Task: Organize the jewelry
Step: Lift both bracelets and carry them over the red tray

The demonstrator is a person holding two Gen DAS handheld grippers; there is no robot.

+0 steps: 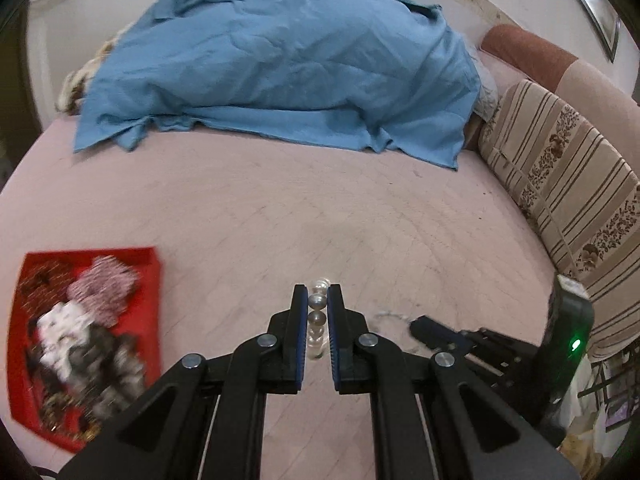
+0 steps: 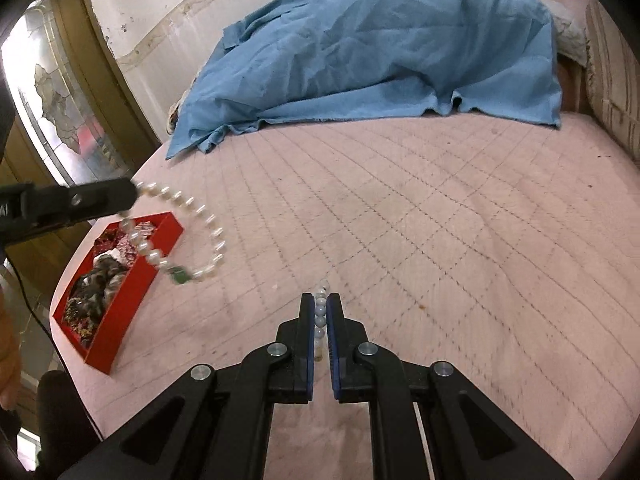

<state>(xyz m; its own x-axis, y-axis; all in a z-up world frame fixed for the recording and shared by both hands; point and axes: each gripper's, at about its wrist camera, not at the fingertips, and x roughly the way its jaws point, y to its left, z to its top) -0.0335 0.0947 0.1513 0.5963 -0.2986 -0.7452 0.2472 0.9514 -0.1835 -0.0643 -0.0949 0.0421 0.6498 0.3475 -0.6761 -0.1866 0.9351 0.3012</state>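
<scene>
My left gripper [image 1: 318, 300] is shut on a pearl necklace [image 1: 316, 312]. From the right wrist view the same left gripper [image 2: 132, 196] holds the looped pearl necklace [image 2: 192, 232] in the air above the pink bed, beside the red jewelry box [image 2: 120, 276]. My right gripper [image 2: 319, 308] is shut on a second strand of pale beads [image 2: 319, 316]. It also shows in the left wrist view [image 1: 424, 328] at the lower right. The red box [image 1: 148, 304] lies at the left, full of mixed jewelry.
The pink quilted bedspread [image 1: 280, 208] covers the bed. A blue sheet [image 1: 280, 60] is heaped at the far side. A striped cushion [image 1: 560, 184] lines the right edge. A door with patterned glass [image 2: 52, 92] stands at the left.
</scene>
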